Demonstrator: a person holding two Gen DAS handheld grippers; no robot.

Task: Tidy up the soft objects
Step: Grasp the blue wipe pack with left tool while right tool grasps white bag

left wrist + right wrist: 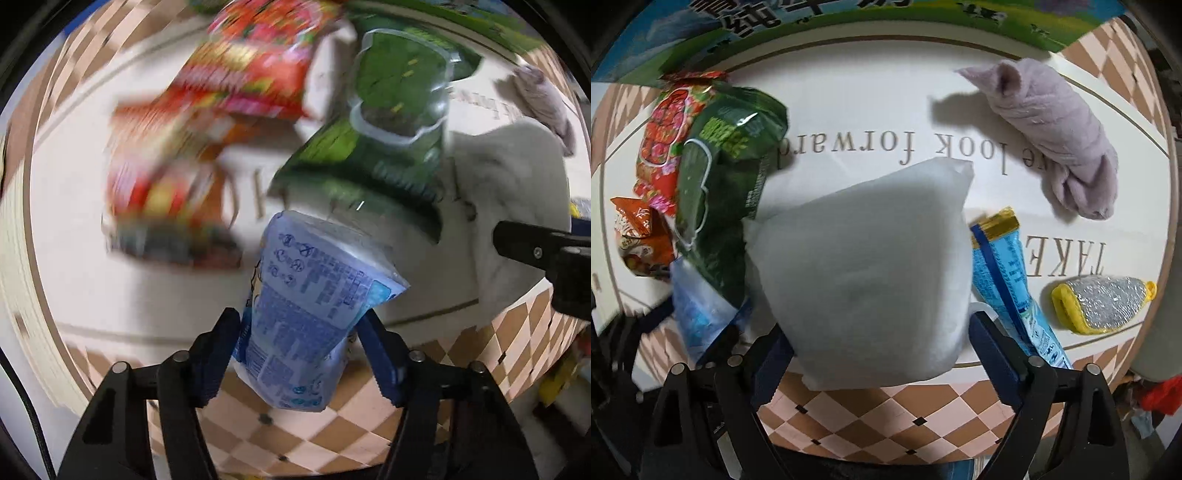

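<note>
Soft white pillow [864, 273] pinched between right fingers [991, 354], raised above surface [849, 92], long axis across grip. Left fingers [218, 354] closed on blue pouch [310, 314], long axis running away from camera, snack bags [229, 122] beyond it.

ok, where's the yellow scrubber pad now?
Right wrist view, lower right: the yellow scrubber pad lies on the mat just below the "TAKE" lettering, right of the blue stick packet.
</note>
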